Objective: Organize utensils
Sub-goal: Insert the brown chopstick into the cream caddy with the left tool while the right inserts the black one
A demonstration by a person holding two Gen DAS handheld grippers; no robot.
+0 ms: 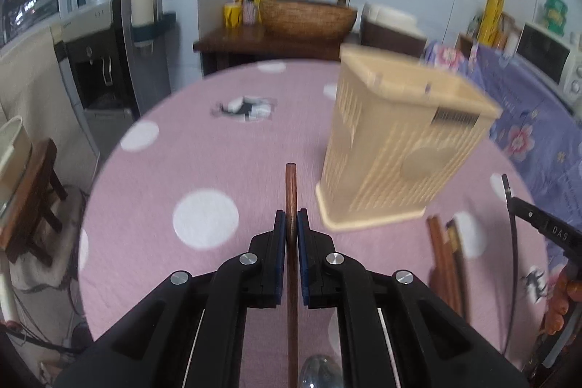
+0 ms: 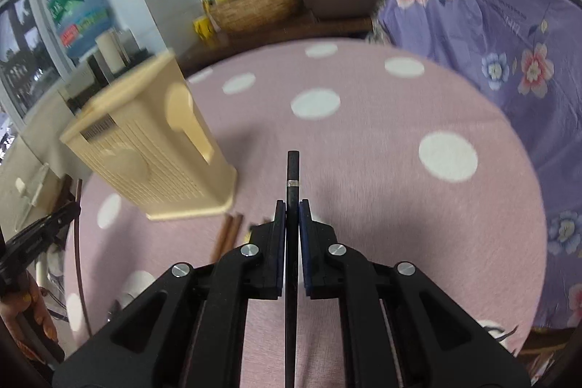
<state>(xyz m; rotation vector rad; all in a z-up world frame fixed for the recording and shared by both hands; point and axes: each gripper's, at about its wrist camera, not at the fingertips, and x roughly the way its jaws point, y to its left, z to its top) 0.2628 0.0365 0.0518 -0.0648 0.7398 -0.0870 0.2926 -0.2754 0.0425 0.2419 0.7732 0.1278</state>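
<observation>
- Your left gripper [image 1: 291,224] is pinched on a brown wooden handle [image 1: 290,191], which runs back between the jaws toward a shiny spoon bowl [image 1: 320,371] at the near edge of the view.
- Your right gripper [image 2: 292,215] is pinched on a black chopstick [image 2: 293,170] with a thin silver ring, its blunt end pointing away from you.
- The cream slotted holder [image 1: 396,148] stands upright on the pink dotted tablecloth [image 1: 203,170], far and to the right of the left gripper, far and to the left of the right one.
- More brown chopsticks [image 1: 442,257] lie flat just in front of the holder.
- Both pieces look light, stiff and smooth, so they may pivot or slip; the spoon probably hangs bowl-heavy.
- The holder looks light plastic and easy to tip, so I'd lower each piece through its open top without knocking the rim.
</observation>
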